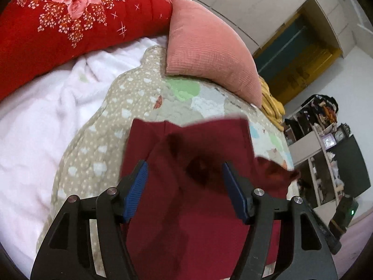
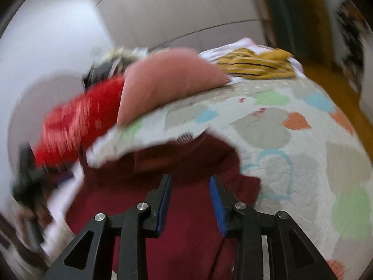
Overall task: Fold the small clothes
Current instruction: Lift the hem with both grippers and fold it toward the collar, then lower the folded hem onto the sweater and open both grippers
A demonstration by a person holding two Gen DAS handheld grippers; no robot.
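The dark red garment lies on the heart-patterned quilt that covers the bed, directly under both of my grippers; in the left wrist view its far edge is lifted and motion-blurred, and one corner trails off toward the right edge of the bed. In the right wrist view the same dark red garment fills the lower centre, with a fold of the quilt turned over its far side. My left gripper is spread wide above the cloth, its blue pads clear of each other and holding nothing. My right gripper is likewise parted, with cloth visible in the gap between the fingers; whether the pads touch the fabric I cannot tell. Beyond the garment a pink ribbed cushion rests on the quilt, beside a red rose-printed pillow. A white fleece blanket lies to the left. A yellow striped garment sits behind the cushion. The right wrist view is heavily blurred at its left margin.
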